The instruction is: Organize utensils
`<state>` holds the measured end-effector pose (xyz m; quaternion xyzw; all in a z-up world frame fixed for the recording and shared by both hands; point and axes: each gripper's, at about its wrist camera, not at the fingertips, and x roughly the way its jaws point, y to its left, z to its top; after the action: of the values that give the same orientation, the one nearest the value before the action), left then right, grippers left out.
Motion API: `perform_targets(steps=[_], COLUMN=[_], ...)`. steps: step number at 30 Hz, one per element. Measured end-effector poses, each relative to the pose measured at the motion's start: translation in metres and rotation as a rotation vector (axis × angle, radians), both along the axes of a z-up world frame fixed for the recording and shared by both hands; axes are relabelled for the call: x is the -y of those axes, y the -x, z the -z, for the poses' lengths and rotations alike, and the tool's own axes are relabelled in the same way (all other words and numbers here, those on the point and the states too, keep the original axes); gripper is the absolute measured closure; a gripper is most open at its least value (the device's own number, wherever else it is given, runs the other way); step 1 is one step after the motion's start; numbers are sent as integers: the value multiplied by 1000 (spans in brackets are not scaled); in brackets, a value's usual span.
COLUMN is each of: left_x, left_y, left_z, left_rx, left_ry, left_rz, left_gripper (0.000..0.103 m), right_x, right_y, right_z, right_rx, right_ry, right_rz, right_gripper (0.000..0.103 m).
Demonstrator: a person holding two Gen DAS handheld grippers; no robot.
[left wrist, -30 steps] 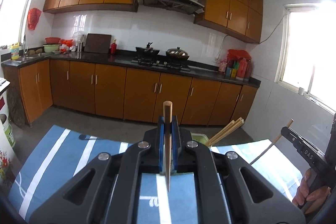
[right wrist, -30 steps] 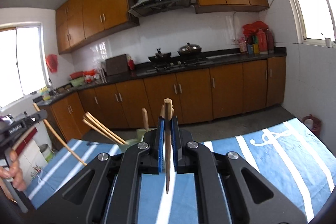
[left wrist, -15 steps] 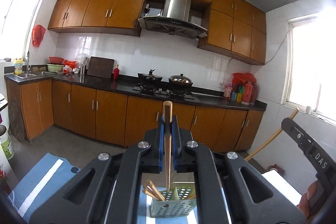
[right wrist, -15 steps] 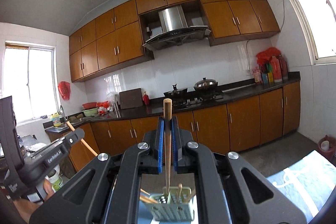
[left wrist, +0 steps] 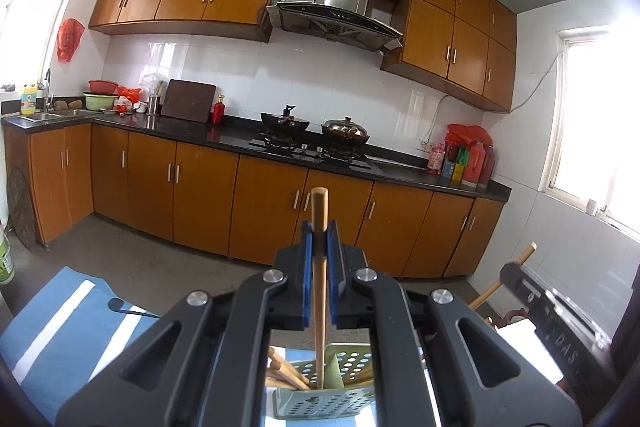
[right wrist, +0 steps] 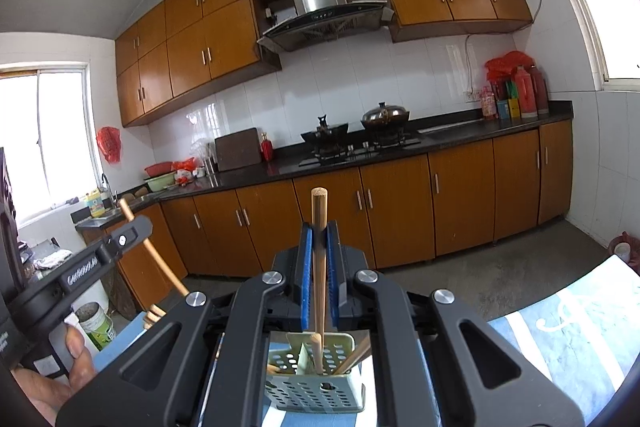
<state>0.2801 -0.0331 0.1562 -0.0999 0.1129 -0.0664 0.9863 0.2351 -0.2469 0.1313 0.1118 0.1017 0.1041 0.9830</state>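
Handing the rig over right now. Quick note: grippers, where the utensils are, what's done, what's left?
Left gripper: shut on a wooden chopstick, lower tip inside the green perforated holder.
Right gripper: shut on a second chopstick, its tip also down in the holder.
Holder stands on the blue striped cloth; several wooden utensils are already in it.
Done: both chopsticks carried to the holder.
Left: likely open the fingers to drop both, then withdraw.

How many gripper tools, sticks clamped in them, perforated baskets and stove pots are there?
Grippers: 2, left gripper and right gripper
Clamped chopsticks: 2, left chopstick and right chopstick
Basket: 1
Pots: 2, wok and lidded pot
Total: 7
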Motion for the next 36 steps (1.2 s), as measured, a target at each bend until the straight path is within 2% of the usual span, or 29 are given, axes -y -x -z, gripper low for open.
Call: perform_targets(steps=[5,6,8,9,10,12,14,16,19,20,22,23,25,27,28,31,36], left_x=[4,4,1,-1,-3,-7,-12,-19,-31,-36,-44,-48,-56,-61,-63,-64,-63], left_y=[-9,-11,-13,-12,-9,-5,0,8,21,27,41,48,66,83,94,123,156], left_z=[7,10,8,9,8,6,2,0,-4,-5,-7,-6,-4,-1,2,12,34], left_rx=[-23,-35,-44,-45,-41,-36,-33,-28,-24,-24,-21,-21,-19,-12,-6,2,-14], left_ry=[-11,-12,-6,-6,-10,-19,-25,-24,-21,-20,-20,-24,-32,-46,-58,-101,-117], left_rz=[5,-1,-1,-4,-13,-19,-30,-42,-61,-67,-71,-72,-67,-53,-45,-25,-25], left_gripper=[95,94,82,73,70,70,68,60,54,52,41,38,22,9,4,4,4], right_x=[-6,-6,-5,-5,-4,-1,1,3,7,8,9,11,12,12,12,6,-3], right_y=[-4,-5,-4,-3,-2,2,8,13,26,31,41,48,62,78,85,108,125], right_z=[6,6,7,6,6,3,-2,-6,-13,-14,-16,-17,-16,-13,-11,-1,18], right_rx=[-25,-35,-46,-50,-50,-42,-30,-22,-7,-1,6,13,25,41,50,71,25], right_ry=[24,27,24,25,23,15,20,23,30,32,38,44,53,69,75,118,174], right_rz=[-12,-17,-16,-13,-9,3,13,20,34,35,40,41,43,49,55,85,105], right_gripper=[95,95,94,90,86,66,66,66,59,55,48,41,29,10,5,2,2])
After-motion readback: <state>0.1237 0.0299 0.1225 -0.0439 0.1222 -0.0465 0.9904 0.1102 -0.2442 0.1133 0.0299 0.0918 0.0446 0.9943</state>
